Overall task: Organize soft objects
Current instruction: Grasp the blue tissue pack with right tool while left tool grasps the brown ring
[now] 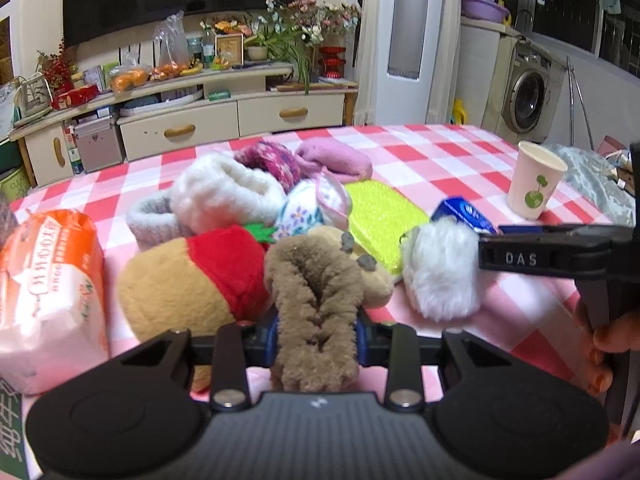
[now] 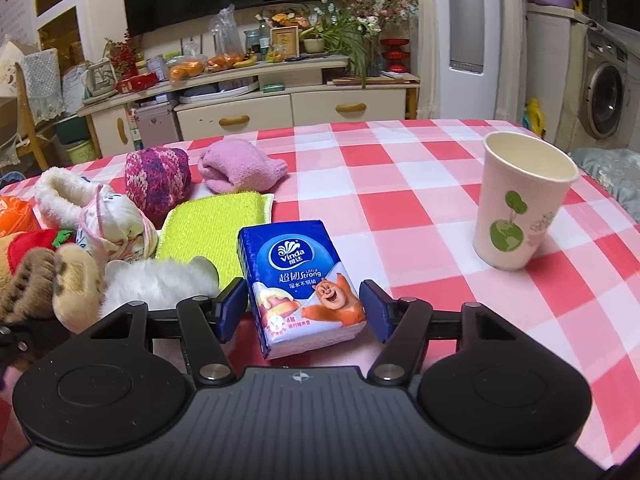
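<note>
Gripping brown plush toy (image 1: 316,300) in left tongs (image 1: 316,334), clamped tight, front of bench (image 2: 420,184) pile | right tongs (image 2: 306,310) part-open, straddling tissue pack (image 2: 300,284), no contact | close squarely before lifting.

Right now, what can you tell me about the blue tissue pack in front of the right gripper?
The blue plastic-wrapped pocket tissue pack is a soft rectangular block printed with a white Vinda logo and an orange cartoon bear. It lies flat on the red-and-white checked tablecloth, slightly skewed, between the right gripper's blue fingers, which are not yet pressing it. Its far corner sits beside the lime-green microfibre pad.
</note>
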{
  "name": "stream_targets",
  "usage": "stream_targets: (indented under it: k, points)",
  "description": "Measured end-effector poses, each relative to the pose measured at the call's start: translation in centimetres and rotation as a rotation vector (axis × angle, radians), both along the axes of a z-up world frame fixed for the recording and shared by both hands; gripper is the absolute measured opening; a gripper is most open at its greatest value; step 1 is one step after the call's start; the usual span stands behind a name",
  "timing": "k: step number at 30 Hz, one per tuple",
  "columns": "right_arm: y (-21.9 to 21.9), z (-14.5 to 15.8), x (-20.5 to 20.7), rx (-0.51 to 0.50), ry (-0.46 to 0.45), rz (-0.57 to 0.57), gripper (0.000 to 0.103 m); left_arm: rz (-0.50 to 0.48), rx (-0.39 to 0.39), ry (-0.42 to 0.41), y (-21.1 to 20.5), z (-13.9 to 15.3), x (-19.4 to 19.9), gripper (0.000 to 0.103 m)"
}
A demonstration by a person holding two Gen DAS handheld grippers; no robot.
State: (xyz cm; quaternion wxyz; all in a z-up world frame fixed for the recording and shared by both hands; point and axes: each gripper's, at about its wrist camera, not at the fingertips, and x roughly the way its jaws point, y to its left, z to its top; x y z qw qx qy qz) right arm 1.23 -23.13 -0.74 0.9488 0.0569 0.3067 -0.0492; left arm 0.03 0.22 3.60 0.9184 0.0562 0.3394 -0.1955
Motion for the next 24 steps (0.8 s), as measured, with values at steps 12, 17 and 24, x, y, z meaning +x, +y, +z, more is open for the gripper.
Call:
stream_targets:
  k: [12, 17, 24]
  points:
    - [0.7, 0.8, -2.6, -0.007, -0.052, -0.078, 0.069, 0.013, -0.069, -0.051, 3.3, 2.7, -1.9, 0.033]
    - [1.4, 1.0, -3.1, -0.03, -0.054, -0.079, 0.045, 0.029, -0.091, -0.063, 4.8, 3.3, -2.3, 0.033]
    - [2.1, 0.4, -3.4, -0.092, -0.015, -0.081, 0.045, 0.048, -0.118, -0.066, 6.2, 4.0, -2.7, 0.033]
